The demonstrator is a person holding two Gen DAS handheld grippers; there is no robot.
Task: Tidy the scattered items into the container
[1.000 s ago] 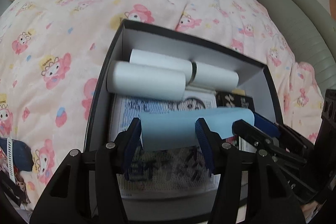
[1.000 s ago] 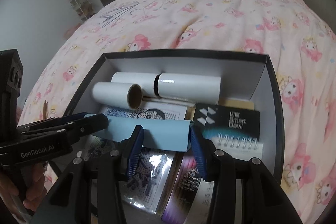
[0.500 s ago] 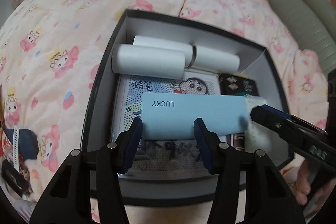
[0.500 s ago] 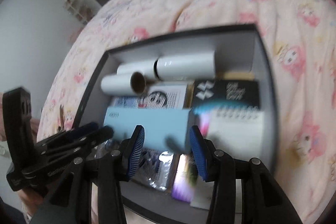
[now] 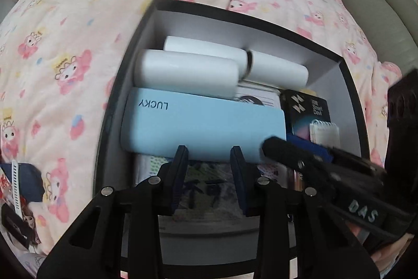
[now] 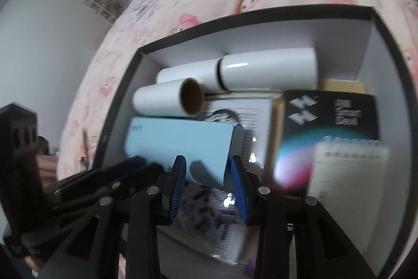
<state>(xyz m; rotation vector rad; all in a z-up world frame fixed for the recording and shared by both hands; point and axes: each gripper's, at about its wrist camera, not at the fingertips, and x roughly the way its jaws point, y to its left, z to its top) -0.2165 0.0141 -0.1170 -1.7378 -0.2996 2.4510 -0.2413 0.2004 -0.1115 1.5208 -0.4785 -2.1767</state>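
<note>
Both tongs point steeply down into the black box (image 5: 350, 85), which sits on a bed w/ a pink cartoon-print quilt (image 5: 78, 43).

Left tongs (image 5: 209, 152): blue pads narrow, jaws closing, tips just at the near edge of the light-blue LUCKY case (image 5: 198, 130). Nothing clamped; the case lies flat in the box's left half, on top of printed sheets, touching the front white roll (image 5: 183, 75).

Right tongs (image 6: 207, 161): also narrow and closing, tips over the case's right end (image 6: 183, 145), which shows between the pads; can't tell if they touch it, the view is blurred. In the left view they come in from the right, black arm marked DAS, tip by the case's right end.

Also in the box: two more white rolls (image 6: 269, 68) along the back wall, a black Smart Devil carton (image 6: 331, 117) at right, a spiral notepad (image 6: 347, 174) leaning on it.
</note>
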